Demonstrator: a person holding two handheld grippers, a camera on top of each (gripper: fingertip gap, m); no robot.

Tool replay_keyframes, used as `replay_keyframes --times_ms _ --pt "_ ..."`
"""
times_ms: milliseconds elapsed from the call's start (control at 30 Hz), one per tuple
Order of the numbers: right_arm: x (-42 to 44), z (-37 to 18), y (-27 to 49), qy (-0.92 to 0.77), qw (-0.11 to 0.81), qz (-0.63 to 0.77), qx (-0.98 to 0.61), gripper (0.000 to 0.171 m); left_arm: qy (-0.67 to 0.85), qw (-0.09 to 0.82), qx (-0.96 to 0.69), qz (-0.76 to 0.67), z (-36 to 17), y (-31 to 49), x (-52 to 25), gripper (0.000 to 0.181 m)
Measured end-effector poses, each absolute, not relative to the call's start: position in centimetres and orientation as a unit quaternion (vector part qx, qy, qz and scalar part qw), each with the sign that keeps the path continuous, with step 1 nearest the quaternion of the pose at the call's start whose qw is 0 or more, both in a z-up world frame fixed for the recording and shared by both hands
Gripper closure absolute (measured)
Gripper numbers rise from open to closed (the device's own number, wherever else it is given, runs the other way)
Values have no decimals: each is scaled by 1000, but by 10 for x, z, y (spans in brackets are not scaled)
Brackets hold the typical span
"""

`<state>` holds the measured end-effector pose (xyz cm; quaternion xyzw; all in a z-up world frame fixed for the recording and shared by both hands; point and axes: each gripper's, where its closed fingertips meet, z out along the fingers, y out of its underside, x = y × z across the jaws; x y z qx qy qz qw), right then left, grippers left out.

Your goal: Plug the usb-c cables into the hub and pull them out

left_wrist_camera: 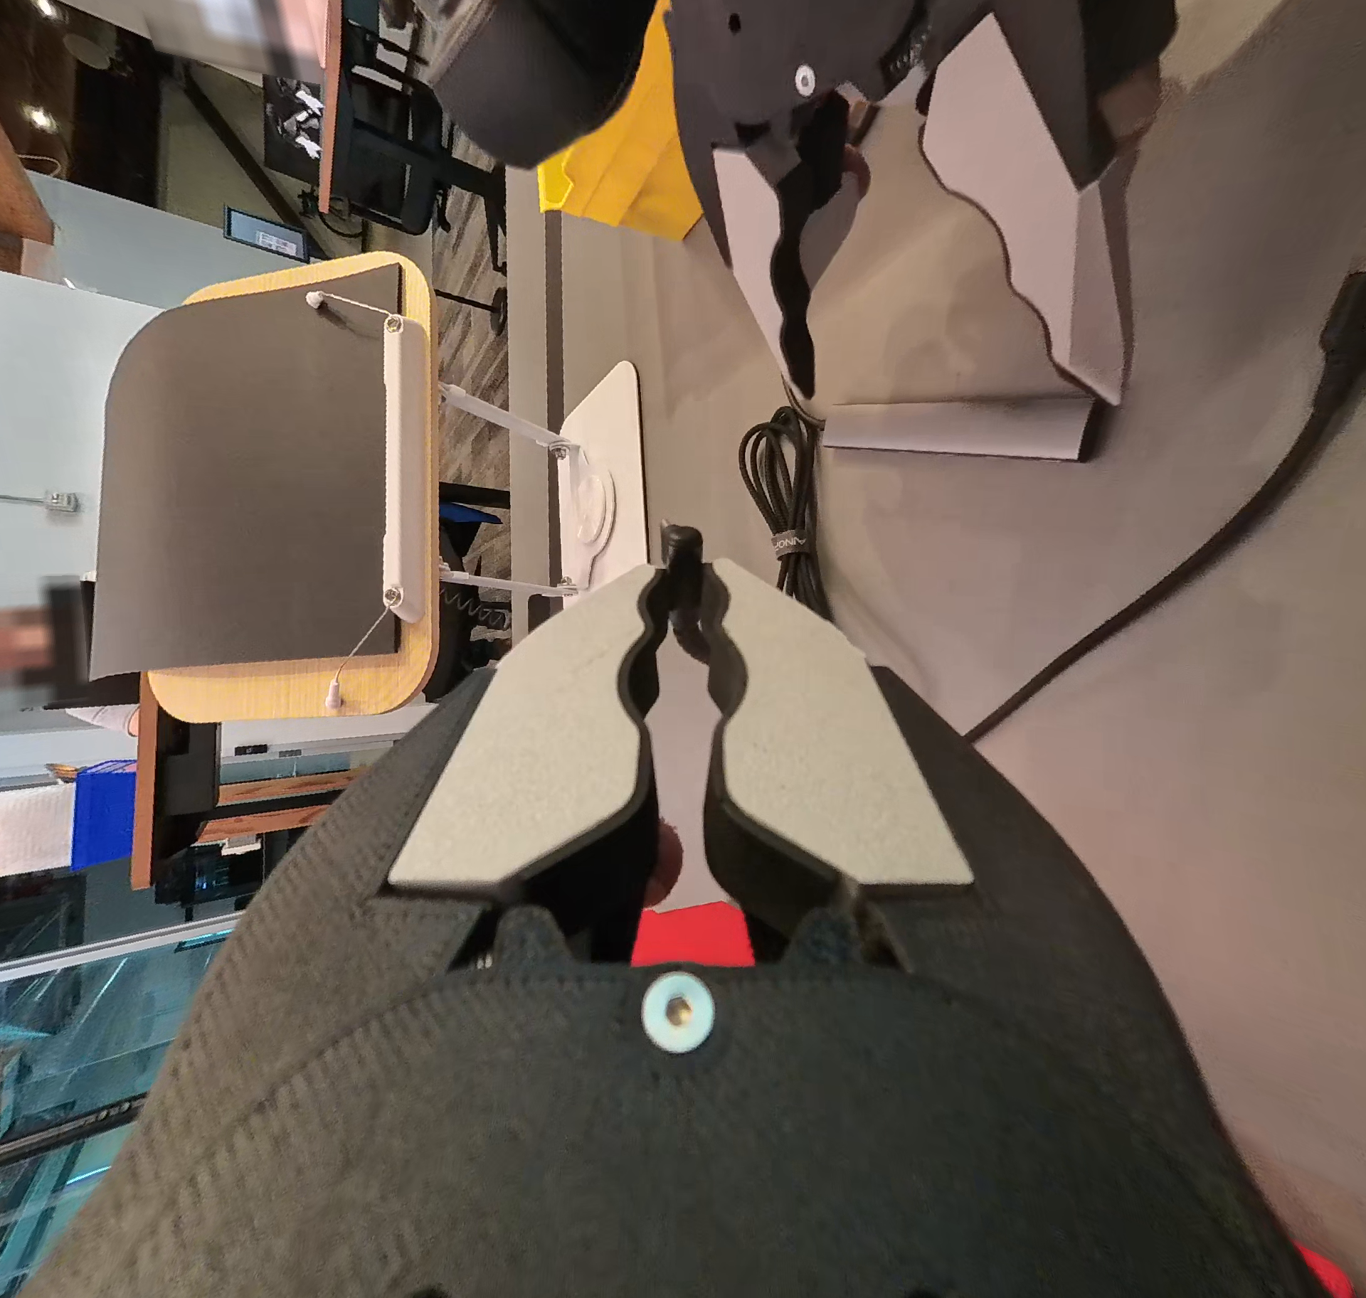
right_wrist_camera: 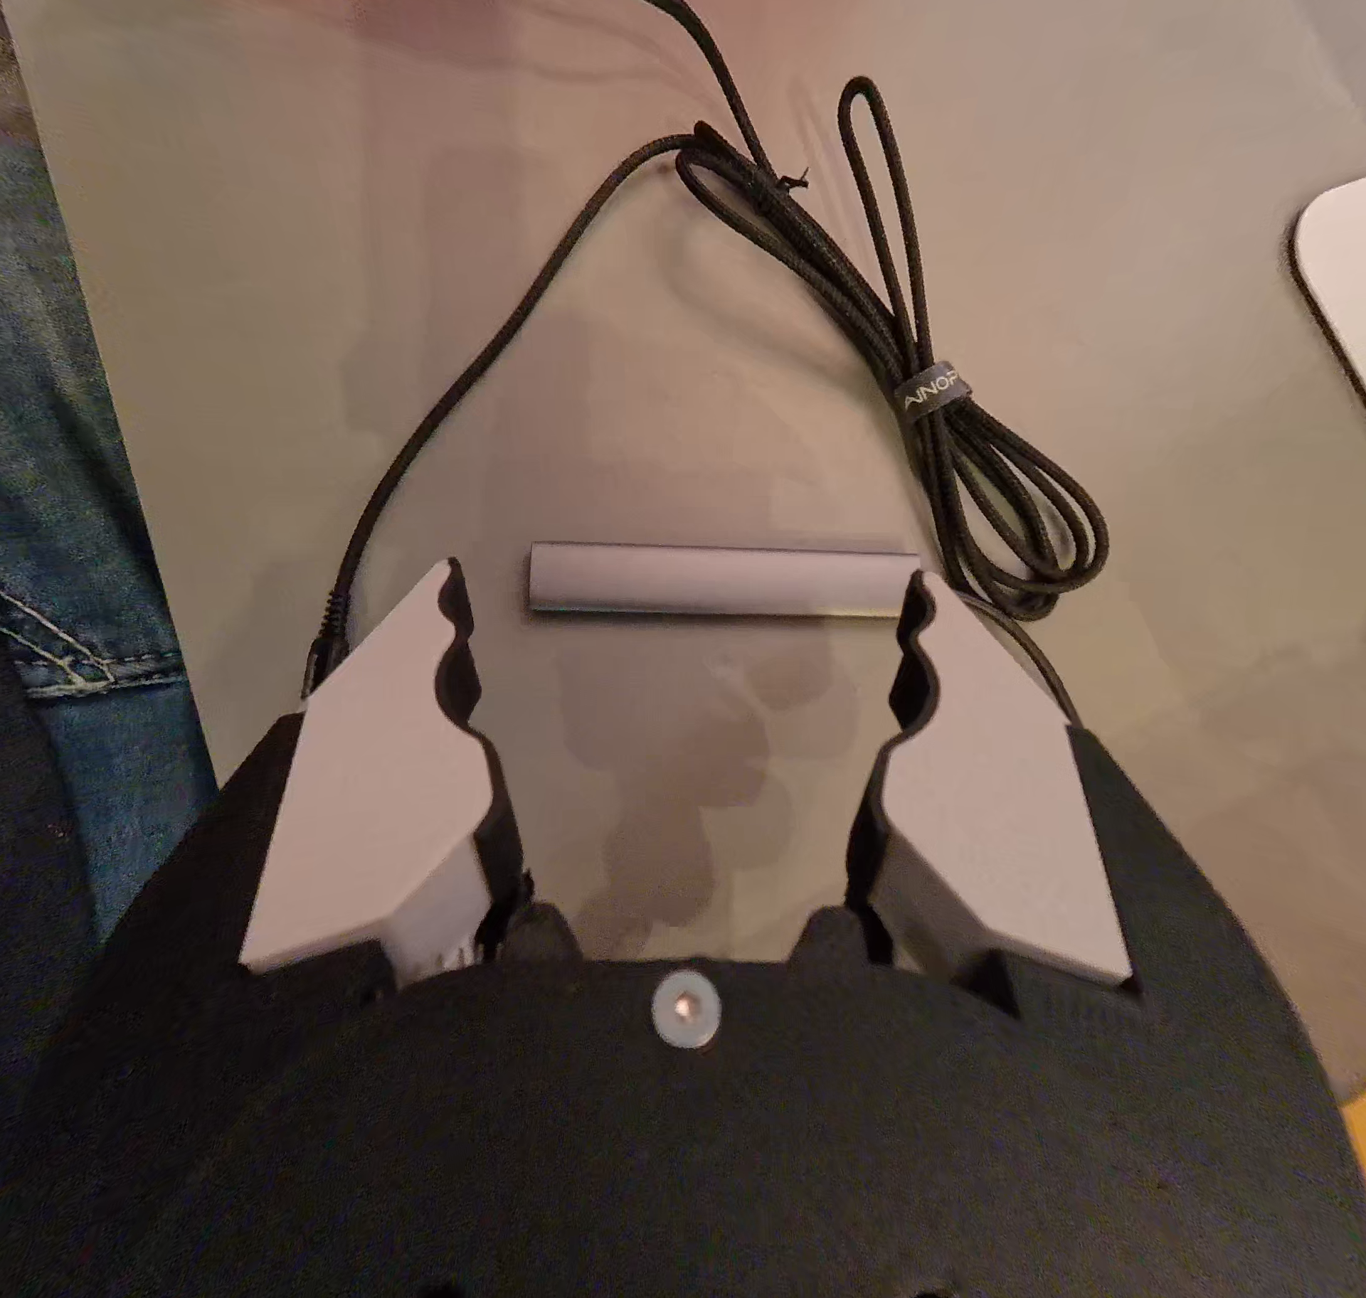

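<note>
The grey table [right_wrist_camera: 665, 346] lies bare around the hub [right_wrist_camera: 721, 586], which sits flat between the wide-spread tips of the right gripper [right_wrist_camera: 684, 590]. Beyond the hub lies a bundled black cable [right_wrist_camera: 953, 435]. The left gripper [left_wrist_camera: 684, 586] pinches what seems a cable plug [left_wrist_camera: 681, 560].

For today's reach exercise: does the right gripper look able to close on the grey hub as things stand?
Probably yes. The right gripper is open, its fingers straddling the hub, with bare table between. The coiled cable lies beside the hub.
</note>
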<state>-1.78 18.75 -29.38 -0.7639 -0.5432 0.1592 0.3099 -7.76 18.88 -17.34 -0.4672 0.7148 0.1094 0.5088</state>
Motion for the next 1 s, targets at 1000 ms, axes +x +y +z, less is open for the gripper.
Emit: replay_keyframes --times_ms 1000 --pt "-15 -321 222 -545 290 173 -767 52 722 495 -472 105 -180 191 -77 173"
